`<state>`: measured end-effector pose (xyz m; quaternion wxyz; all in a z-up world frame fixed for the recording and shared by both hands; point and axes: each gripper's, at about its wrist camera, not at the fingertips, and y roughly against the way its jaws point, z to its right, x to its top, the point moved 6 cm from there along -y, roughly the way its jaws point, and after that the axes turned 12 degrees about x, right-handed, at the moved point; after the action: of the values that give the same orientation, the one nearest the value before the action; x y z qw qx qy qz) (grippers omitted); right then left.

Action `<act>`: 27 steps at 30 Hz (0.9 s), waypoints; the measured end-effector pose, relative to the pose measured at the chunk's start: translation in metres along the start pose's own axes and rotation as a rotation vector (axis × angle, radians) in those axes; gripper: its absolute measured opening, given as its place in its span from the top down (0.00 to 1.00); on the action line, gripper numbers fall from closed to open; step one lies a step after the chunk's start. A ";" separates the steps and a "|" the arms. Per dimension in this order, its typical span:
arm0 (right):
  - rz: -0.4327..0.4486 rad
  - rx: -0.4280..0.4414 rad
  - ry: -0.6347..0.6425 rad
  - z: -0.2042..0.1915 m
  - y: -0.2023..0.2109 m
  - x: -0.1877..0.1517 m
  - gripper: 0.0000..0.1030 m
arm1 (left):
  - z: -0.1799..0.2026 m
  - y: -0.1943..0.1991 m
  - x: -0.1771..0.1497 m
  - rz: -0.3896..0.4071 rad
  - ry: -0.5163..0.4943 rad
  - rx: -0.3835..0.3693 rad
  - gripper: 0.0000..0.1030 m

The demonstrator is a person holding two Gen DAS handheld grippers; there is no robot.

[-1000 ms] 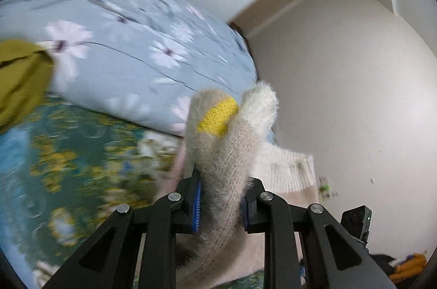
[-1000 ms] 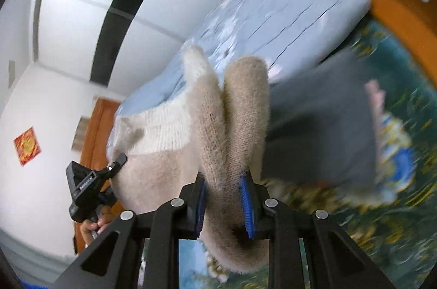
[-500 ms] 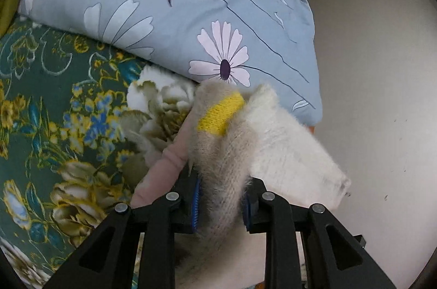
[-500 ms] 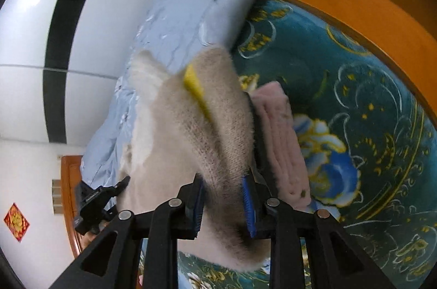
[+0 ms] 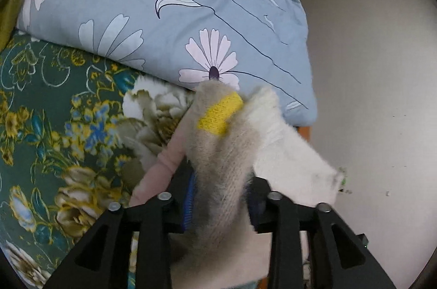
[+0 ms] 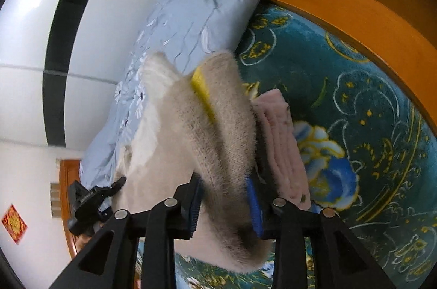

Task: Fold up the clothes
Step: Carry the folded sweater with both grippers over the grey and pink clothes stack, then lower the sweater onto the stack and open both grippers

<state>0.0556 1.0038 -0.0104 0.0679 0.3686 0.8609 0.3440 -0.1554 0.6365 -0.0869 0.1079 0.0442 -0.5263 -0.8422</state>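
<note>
A fuzzy beige and white sweater (image 5: 224,152) with a yellow patch (image 5: 220,115) is pinched between both grippers. My left gripper (image 5: 221,201) is shut on one bunched edge of it. My right gripper (image 6: 226,204) is shut on another bunched edge of the sweater (image 6: 213,130). The sweater hangs low over a folded pink garment (image 6: 281,141), whose edge also shows in the left wrist view (image 5: 169,158). The left gripper (image 6: 90,201) shows in the right wrist view at the sweater's far side.
The green floral bedspread (image 5: 54,125) covers the bed. A light blue floral duvet (image 5: 164,10) lies bunched at the bed's far side. An orange wooden bed frame (image 6: 355,10) curves along the edge. An olive garment (image 5: 6,13) sits at far left. A white wall (image 5: 368,98) stands at right.
Both grippers have swung down toward the bed with the sweater, bringing it over the pink folded garment. The dark grey garment seen earlier in the right wrist view is no longer visible.
</note>
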 end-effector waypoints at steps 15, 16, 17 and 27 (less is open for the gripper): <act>-0.065 -0.101 0.326 -0.083 -0.031 0.010 0.61 | 0.075 0.001 -0.066 0.080 -0.525 0.192 0.52; -0.065 -0.120 0.314 -0.077 -0.037 0.015 0.61 | 0.075 -0.009 -0.069 0.070 -0.530 0.209 0.52; -0.065 -0.137 0.301 -0.070 -0.042 0.019 0.61 | 0.075 -0.018 -0.069 0.062 -0.529 0.222 0.52; -0.059 -0.141 0.174 -0.036 -0.069 0.043 0.61 | 0.078 -0.049 -0.057 0.040 -0.483 0.288 0.50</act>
<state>-0.0294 0.9796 -0.0216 0.0290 0.3060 0.8478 0.4322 -0.1216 0.7386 -0.0980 -0.0113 -0.1532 -0.6517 -0.7428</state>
